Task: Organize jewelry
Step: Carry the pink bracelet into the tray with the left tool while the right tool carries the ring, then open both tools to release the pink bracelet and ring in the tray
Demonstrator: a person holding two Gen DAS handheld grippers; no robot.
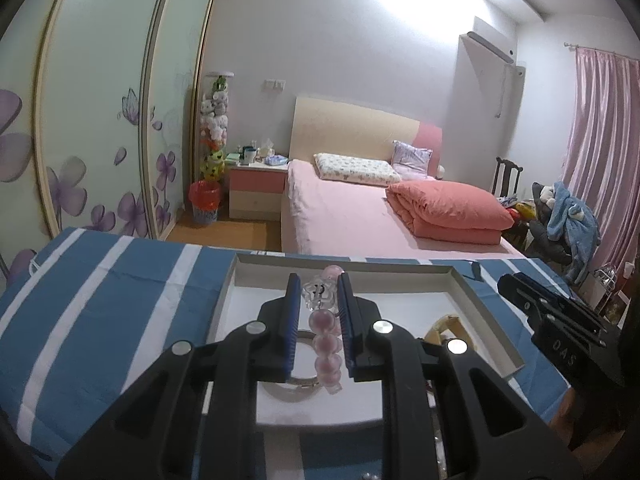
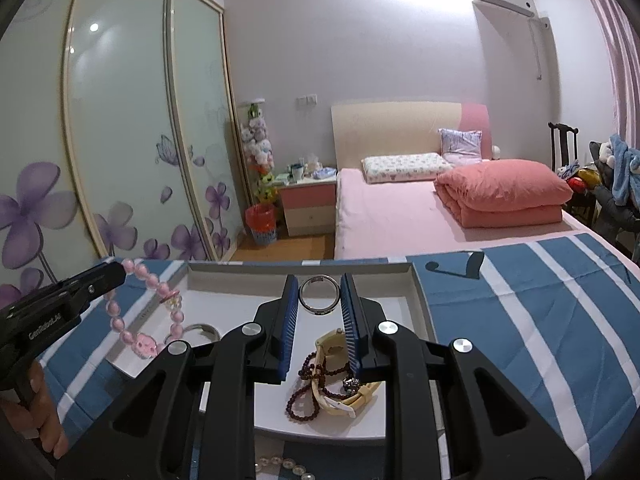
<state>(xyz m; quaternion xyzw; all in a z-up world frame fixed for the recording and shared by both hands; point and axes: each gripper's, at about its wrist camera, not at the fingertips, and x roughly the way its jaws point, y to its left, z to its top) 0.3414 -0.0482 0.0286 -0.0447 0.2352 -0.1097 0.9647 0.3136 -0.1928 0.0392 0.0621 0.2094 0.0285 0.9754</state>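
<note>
left claw clenched on a pink bead bracelet; the beads run between the two blue pads, and a clear flower charm sits near the tips. from the right wrist view the same bracelet hangs as a loop from the left claw's tip, lifted over the left edge of the white tray.

right claw holds a silver ring upright between its blue pads, raised above the tray floor.

tray rests on a desk covered with a blue and white striped cloth. lying in the tray: a cream strap watch tangled with a dark red bead string, near the front right; a silver bangle flat on the tray floor at the left, partly hidden behind the right claw's body. in the left wrist view the bangle shows under the hanging bracelet.

a few pale beads lie on the cloth just in front of the tray, mostly hidden.

part of a hand grips the left tool's handle at the lower left.
</note>
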